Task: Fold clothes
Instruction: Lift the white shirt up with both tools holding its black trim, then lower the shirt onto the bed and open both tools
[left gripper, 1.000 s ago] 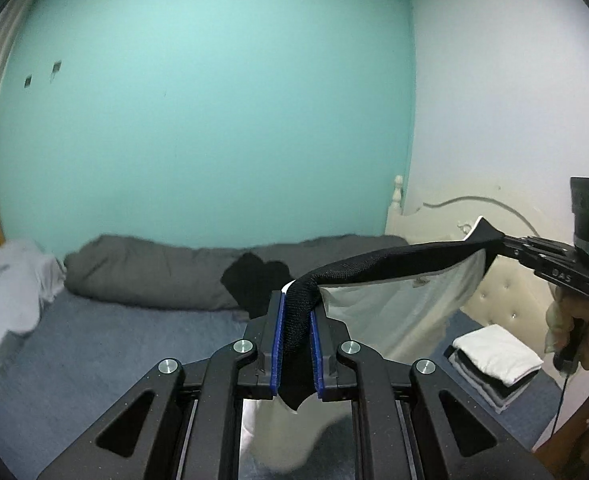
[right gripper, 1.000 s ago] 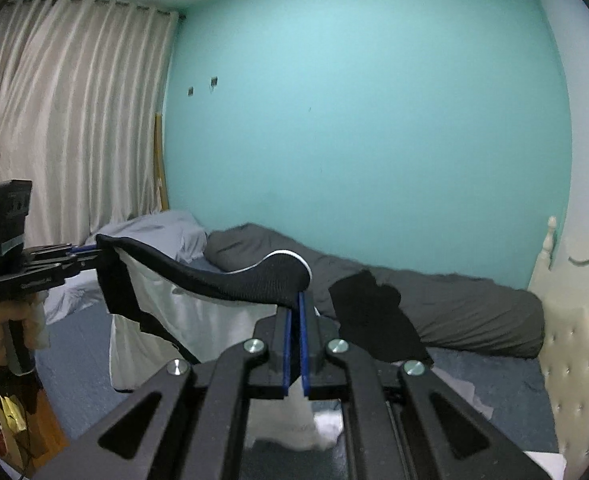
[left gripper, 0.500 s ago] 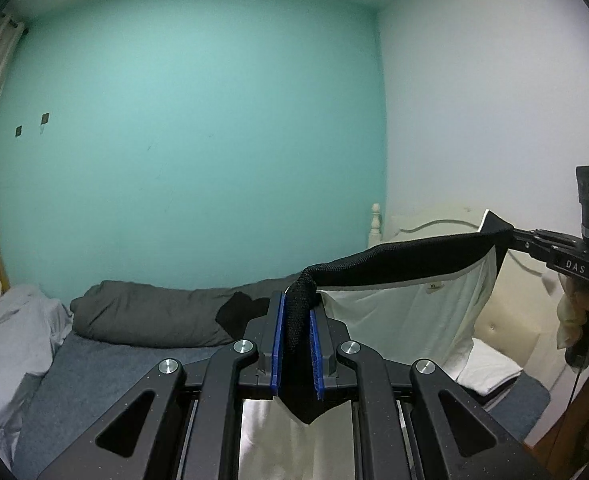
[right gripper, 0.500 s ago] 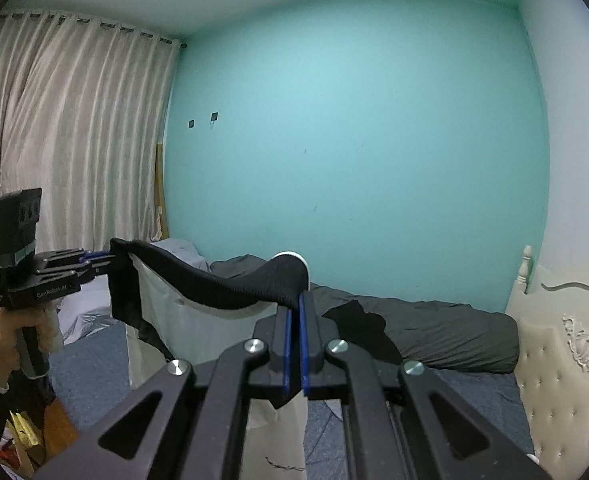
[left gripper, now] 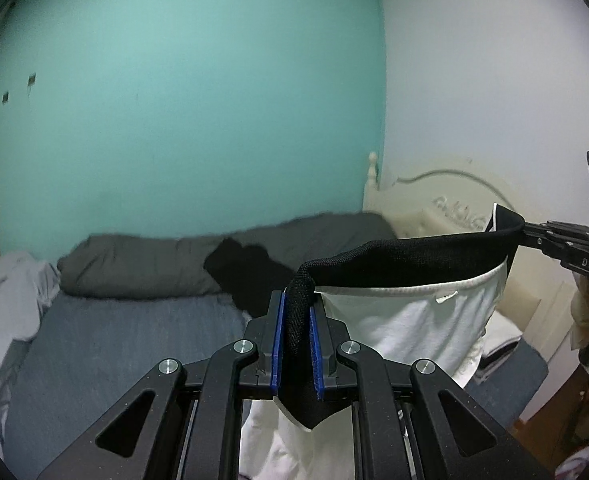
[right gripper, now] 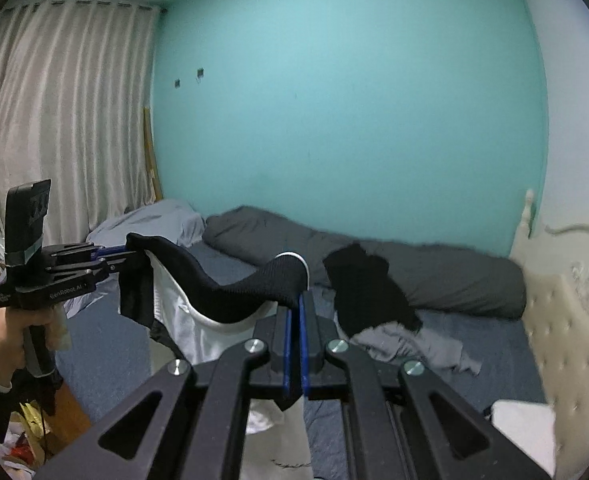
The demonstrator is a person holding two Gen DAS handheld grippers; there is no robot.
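Above a blue-sheeted bed (left gripper: 126, 332) backed by a rolled grey duvet (right gripper: 434, 272), held aloft and spread: a white garment (left gripper: 406, 320) with a black band (left gripper: 410, 258) along its top edge, stretched between left gripper (left gripper: 294, 344) and right gripper (right gripper: 294, 344), each clamped tight on one end of that band. Likely step: shaking out and squaring before the first fold; next, lowering flat onto the sheet. Only in the right view: curtain (right gripper: 62, 120), loose black and grey clothes (right gripper: 374, 304). Only in the left: dark folded pieces, blurred, behind the hanging cloth.
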